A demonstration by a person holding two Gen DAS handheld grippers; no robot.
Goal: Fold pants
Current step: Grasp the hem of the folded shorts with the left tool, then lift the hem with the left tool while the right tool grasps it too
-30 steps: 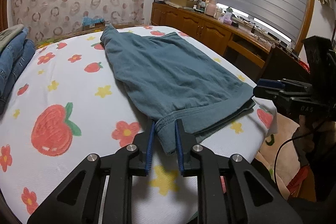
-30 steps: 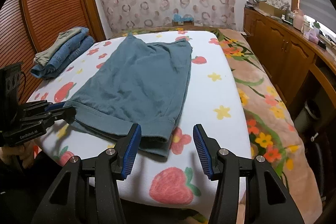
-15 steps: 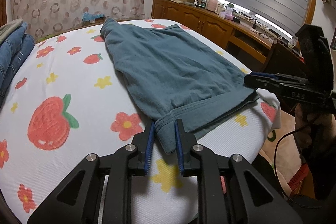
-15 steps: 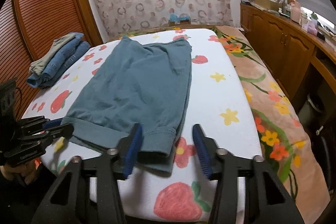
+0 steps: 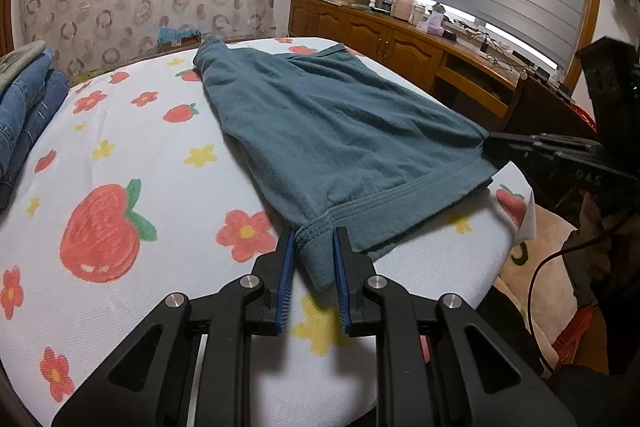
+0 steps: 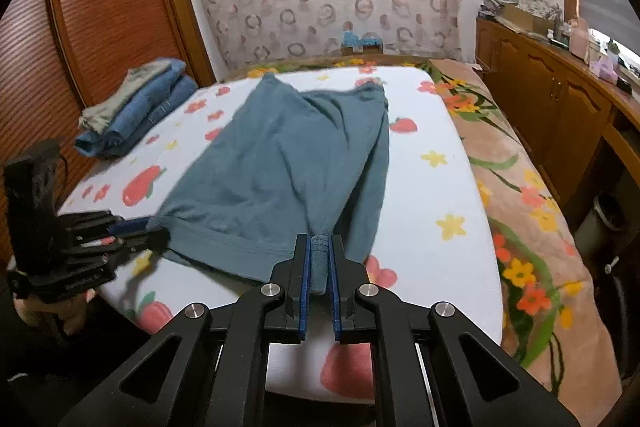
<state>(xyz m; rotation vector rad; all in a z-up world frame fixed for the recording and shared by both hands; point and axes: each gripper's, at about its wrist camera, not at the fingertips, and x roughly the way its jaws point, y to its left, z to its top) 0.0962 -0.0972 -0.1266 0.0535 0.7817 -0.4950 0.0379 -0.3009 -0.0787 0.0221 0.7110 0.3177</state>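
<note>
Your left gripper [image 5: 314, 253] and right gripper [image 6: 319, 265] each pinch the soft teal pants [image 5: 328, 131] at their hem corners. Folded blue jeans [image 6: 140, 115] sit well apart.

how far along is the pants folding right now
Early stage. Done: the teal pants lie spread flat on the fruit-print bed cover, and a stack of folded jeans sits at the side. In hand: the left gripper and the right gripper each pinch a corner of the near hem. Left: no fold across the pants shows yet, so the hem probably gets carried over next.
</note>
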